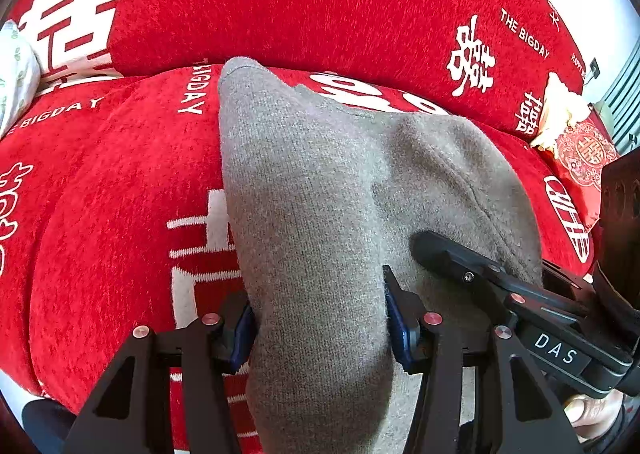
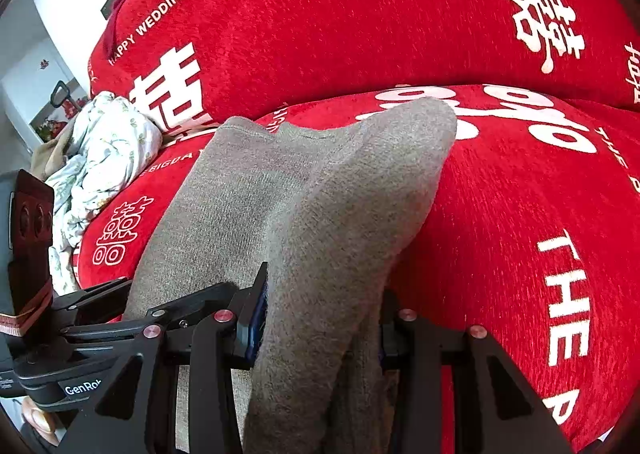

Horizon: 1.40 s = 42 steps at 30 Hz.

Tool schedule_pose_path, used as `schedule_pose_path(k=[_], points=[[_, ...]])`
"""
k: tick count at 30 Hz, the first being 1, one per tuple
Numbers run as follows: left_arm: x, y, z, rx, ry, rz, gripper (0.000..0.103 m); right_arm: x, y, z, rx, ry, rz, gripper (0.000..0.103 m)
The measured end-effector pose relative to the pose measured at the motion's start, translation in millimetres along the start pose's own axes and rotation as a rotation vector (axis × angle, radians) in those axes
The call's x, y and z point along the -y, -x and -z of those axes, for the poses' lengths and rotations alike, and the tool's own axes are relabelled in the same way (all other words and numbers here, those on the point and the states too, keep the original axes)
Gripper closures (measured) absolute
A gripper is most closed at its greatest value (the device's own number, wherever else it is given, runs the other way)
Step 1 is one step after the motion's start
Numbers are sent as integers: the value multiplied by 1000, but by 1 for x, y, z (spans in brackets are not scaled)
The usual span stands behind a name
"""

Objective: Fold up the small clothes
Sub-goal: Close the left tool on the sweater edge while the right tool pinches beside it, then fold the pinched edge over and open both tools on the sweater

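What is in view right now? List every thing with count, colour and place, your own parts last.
sweater: one, grey, draped over the sofa seat, near edge raised
sofa cover: one, red with white lettering, over seat and backrest
bedding: one bundle, white with small green print, far end of the seat
cushion: one, red with pale trim, other end of the seat
left hand-held gripper: one, black, blue pads, shut on the sweater
right hand-held gripper: one, black, shut on the sweater beside the left one
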<state>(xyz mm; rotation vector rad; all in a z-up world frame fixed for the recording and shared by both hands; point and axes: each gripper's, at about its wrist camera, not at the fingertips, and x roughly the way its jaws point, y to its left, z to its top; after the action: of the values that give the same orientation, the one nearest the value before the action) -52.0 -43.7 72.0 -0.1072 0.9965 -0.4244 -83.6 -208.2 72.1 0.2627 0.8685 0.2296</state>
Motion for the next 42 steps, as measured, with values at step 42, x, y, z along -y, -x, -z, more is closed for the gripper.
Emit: schedule_pose_path(k=[42], points=[[-27,-21,-25,13,-5,-306,17,21,4,-35,88,-52,-147,28]])
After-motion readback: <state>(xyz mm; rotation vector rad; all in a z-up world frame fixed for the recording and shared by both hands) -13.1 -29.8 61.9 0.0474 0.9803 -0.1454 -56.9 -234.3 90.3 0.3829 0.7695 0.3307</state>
